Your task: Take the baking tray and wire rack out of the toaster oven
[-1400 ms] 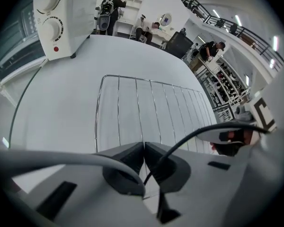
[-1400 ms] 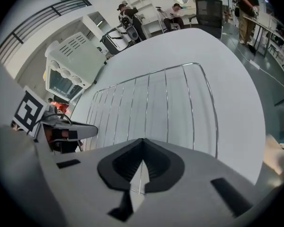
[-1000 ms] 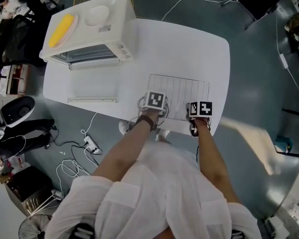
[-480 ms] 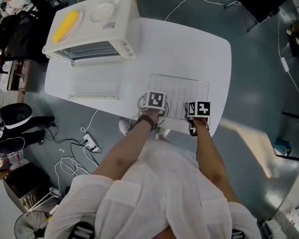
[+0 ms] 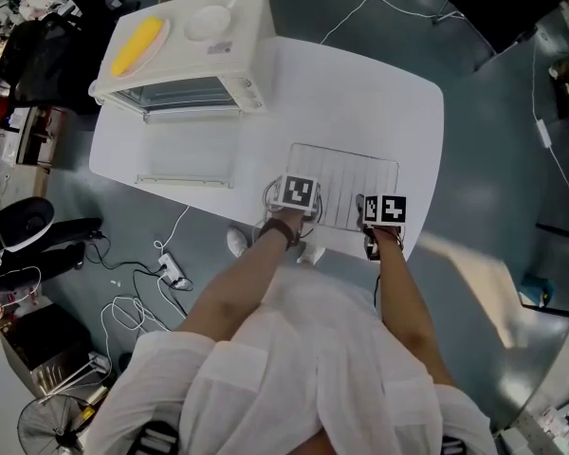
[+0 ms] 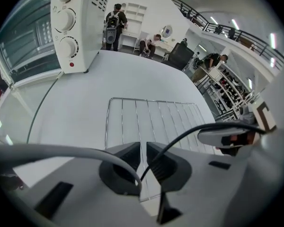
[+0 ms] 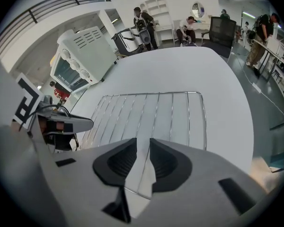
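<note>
The wire rack [image 5: 346,180] lies flat on the white table [image 5: 360,93], near its front edge. My left gripper [image 5: 297,197] is at the rack's near left edge. In the left gripper view its jaws [image 6: 143,148] are shut on a wire of the rack [image 6: 151,119]. My right gripper [image 5: 381,211] is at the near right edge. Its jaws [image 7: 143,146] are opening, with a rack [image 7: 154,110] wire between them and a gap on each side. The toaster oven [image 5: 185,50] stands at the far left, its glass door [image 5: 185,154] folded down. I cannot make out the baking tray.
On top of the oven sit a plate with a yellow item [image 5: 137,45] and a white dish [image 5: 207,24]. Cables and a power strip [image 5: 171,273] lie on the floor at the left. People stand far behind the table [image 6: 114,25].
Both grippers and the rack stay where they were at the table's front edge. Only the head view has drifted a little.
</note>
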A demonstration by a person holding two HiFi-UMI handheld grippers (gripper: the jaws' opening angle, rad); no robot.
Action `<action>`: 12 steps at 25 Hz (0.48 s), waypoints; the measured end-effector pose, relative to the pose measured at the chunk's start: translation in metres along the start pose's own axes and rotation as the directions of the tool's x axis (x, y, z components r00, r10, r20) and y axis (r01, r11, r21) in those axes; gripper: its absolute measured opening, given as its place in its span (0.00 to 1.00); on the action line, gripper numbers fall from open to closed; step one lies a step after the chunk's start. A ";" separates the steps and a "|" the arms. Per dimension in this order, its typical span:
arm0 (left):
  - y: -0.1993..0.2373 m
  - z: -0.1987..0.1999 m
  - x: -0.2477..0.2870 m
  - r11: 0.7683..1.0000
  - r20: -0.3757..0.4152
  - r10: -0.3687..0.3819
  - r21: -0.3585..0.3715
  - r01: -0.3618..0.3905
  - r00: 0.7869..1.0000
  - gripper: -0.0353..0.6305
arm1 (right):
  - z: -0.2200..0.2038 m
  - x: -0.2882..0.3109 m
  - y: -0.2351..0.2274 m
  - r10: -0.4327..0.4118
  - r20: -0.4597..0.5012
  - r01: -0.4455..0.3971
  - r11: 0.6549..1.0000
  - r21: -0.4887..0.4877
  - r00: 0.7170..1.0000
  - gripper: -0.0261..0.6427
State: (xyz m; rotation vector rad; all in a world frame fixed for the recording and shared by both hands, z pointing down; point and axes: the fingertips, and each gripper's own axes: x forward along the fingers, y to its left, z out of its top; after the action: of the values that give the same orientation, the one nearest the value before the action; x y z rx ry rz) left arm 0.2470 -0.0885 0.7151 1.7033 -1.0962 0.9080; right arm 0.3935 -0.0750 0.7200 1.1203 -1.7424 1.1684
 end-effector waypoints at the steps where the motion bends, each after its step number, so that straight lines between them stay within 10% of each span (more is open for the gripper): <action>1: 0.001 0.007 -0.003 1.000 0.034 0.001 0.015 -0.002 0.999 0.09 | 0.002 -0.001 0.002 0.005 0.004 -0.005 1.000 -0.007 1.000 0.17; 12: -0.002 0.057 -0.060 0.992 0.323 -0.068 0.124 0.029 0.944 0.08 | 0.045 -0.020 0.049 0.102 0.147 -0.089 0.991 -0.096 0.984 0.15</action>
State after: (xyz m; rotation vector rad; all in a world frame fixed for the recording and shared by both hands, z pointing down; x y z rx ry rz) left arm 0.2350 -0.1239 0.6413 2.0217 -1.2283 0.6838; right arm 0.3492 -0.1025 0.6737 1.1067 -1.9641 1.0743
